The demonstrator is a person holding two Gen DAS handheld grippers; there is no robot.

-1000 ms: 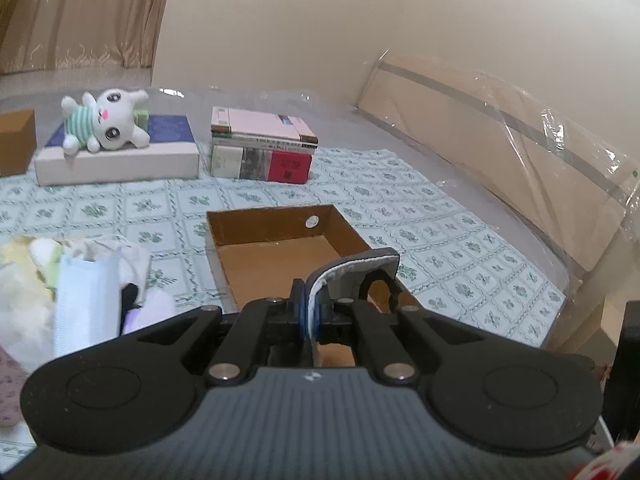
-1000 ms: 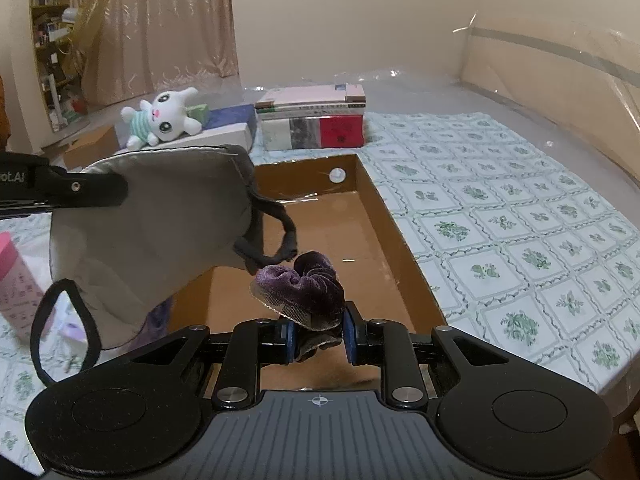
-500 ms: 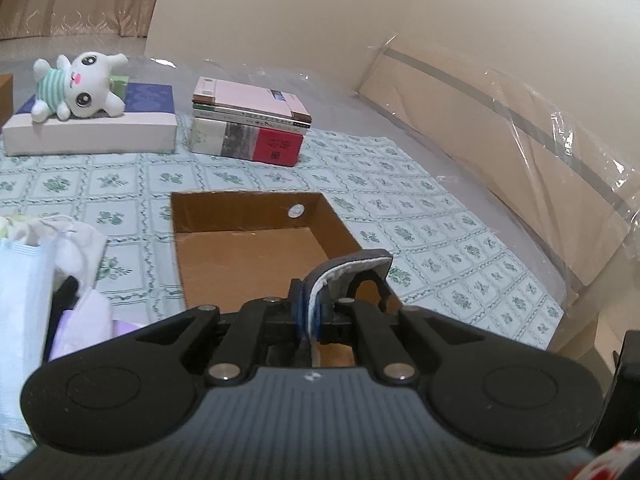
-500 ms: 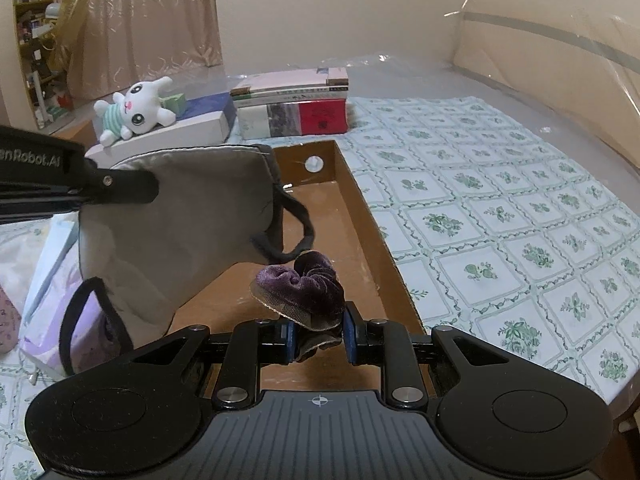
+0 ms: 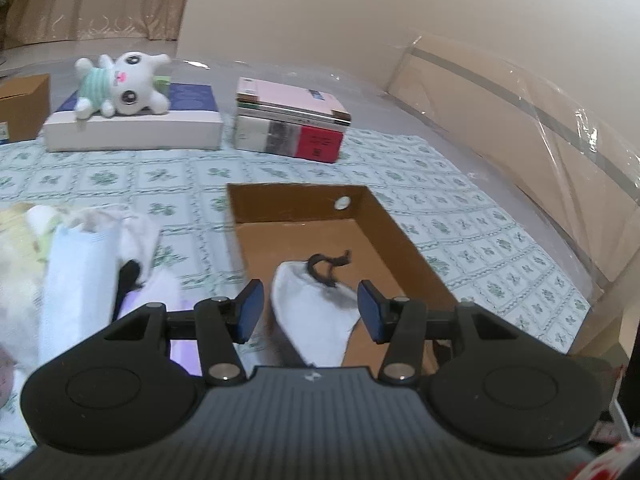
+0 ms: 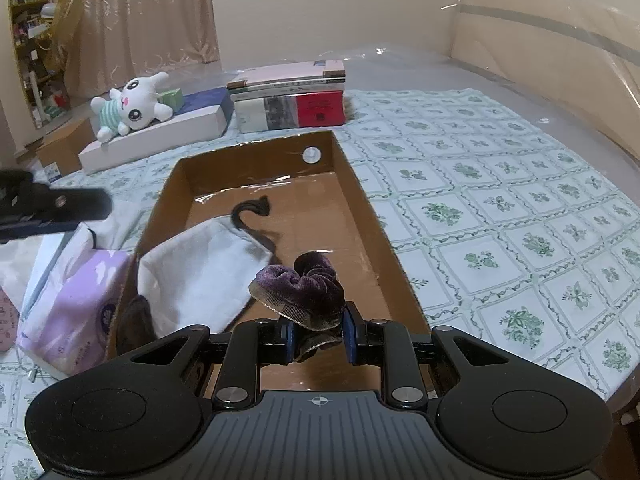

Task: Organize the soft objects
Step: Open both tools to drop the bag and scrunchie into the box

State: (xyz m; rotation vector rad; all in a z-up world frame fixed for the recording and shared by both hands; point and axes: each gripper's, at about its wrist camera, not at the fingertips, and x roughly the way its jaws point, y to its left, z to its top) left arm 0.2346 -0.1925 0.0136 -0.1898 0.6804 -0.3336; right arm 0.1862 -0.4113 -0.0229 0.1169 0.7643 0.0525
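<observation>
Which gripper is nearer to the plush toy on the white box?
Left. The left gripper hangs by the cardboard box's left wall, on the plush toy's side; the right gripper is over its near end.

soft pile [image 5: 80, 264] blurred, cut off at left edge.

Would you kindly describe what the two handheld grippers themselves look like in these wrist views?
Both look alike. The left gripper and right gripper each have a matte black ribbed body, two round black discs at the sides, angular black linkage arms with silver screw heads, and flat blue pads on the jaws. A small white mark sits at the centre of each body. No cables, hands or sleeves show.
</observation>
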